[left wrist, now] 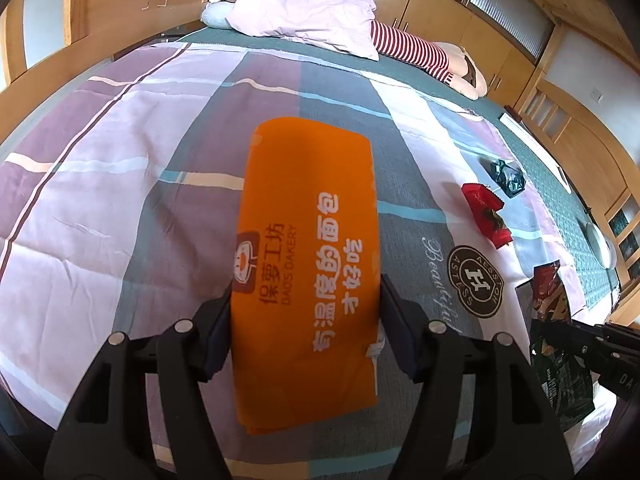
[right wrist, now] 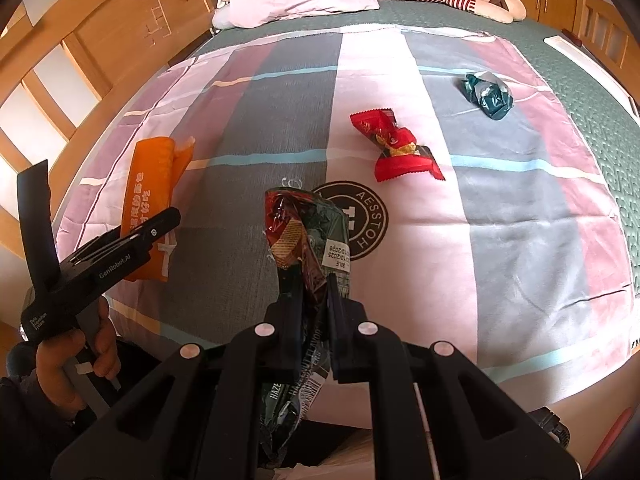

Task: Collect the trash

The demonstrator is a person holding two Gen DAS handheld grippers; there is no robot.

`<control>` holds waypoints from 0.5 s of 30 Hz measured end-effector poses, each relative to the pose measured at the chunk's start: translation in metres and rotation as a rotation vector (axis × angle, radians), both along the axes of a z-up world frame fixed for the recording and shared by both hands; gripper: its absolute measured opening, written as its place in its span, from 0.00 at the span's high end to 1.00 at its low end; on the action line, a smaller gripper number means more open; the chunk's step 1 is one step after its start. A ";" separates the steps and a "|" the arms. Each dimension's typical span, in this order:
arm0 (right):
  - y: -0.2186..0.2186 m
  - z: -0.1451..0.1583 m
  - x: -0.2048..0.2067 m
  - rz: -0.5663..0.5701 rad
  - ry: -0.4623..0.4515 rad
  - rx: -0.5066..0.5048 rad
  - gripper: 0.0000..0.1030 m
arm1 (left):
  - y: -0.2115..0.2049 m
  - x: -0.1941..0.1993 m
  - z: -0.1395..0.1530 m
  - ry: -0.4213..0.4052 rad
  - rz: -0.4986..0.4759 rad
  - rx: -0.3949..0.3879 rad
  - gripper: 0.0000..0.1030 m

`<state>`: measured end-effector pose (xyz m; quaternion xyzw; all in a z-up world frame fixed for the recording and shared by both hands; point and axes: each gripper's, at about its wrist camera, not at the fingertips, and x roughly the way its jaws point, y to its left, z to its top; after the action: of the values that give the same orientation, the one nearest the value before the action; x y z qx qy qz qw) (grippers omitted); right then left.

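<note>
Left wrist view: our left tool [left wrist: 306, 320] gapes around the orange bag [left wrist: 308, 264], ungripped, while right tool [right wrist: 314, 312] pinches a hazelnut wrapper [right wrist: 304, 236] off the bed [right wrist: 500, 240].

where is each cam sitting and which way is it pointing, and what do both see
Left wrist: sits on the left gripper, looking up the bed toward the pillow; its open jaws flank the orange bread bag.
Right wrist: sits on the right gripper, facing the same way; jaws clamp a dark snack wrapper; the person's left hand shows.
Shared: orange bag, red wrapper, teal wrapper, pillow.
</note>
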<state>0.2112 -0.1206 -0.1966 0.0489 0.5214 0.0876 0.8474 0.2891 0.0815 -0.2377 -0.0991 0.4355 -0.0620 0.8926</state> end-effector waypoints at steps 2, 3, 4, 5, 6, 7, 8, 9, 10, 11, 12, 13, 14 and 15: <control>-0.001 0.002 -0.001 -0.005 -0.006 0.003 0.89 | 0.001 0.000 0.000 0.000 0.003 -0.003 0.36; -0.001 0.003 -0.001 -0.007 -0.008 0.004 0.89 | 0.001 0.000 0.000 0.001 0.003 -0.004 0.36; -0.001 0.003 -0.001 -0.009 -0.009 0.005 0.89 | 0.002 0.000 0.000 0.001 0.003 -0.004 0.36; -0.002 0.003 -0.001 -0.009 -0.009 0.006 0.89 | 0.002 0.000 0.000 0.001 0.003 -0.005 0.36; -0.002 0.003 -0.001 -0.008 -0.008 0.005 0.89 | 0.002 -0.001 0.000 0.001 0.003 -0.005 0.36; -0.002 0.003 -0.001 -0.007 -0.007 0.005 0.89 | 0.002 0.000 0.000 0.000 0.003 -0.005 0.36; -0.002 0.004 -0.001 -0.007 -0.008 0.006 0.89 | 0.002 -0.001 0.000 0.000 0.003 -0.005 0.36; -0.002 0.003 -0.001 -0.008 -0.008 0.006 0.89 | 0.002 -0.001 0.000 0.000 0.003 -0.005 0.36; -0.002 0.003 -0.001 -0.009 -0.008 0.007 0.89 | 0.002 -0.001 0.000 0.000 0.003 -0.005 0.36; -0.002 0.004 -0.001 -0.010 -0.008 0.009 0.89 | 0.003 -0.001 0.000 0.001 0.003 -0.005 0.36; -0.001 0.003 -0.002 -0.011 -0.008 0.008 0.89 | 0.002 -0.001 0.000 0.001 0.002 -0.004 0.36; -0.001 0.003 -0.002 -0.013 -0.008 0.008 0.89 | 0.003 -0.001 0.000 0.002 0.002 -0.005 0.36; -0.001 0.003 -0.002 -0.016 -0.006 0.010 0.89 | 0.004 -0.001 0.000 0.003 0.003 -0.007 0.36; -0.001 0.002 -0.002 -0.018 -0.005 0.011 0.89 | 0.006 -0.001 0.000 0.004 0.006 -0.010 0.36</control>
<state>0.2094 -0.1213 -0.1945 0.0581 0.5182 0.0833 0.8492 0.2877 0.0871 -0.2376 -0.1052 0.4368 -0.0615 0.8912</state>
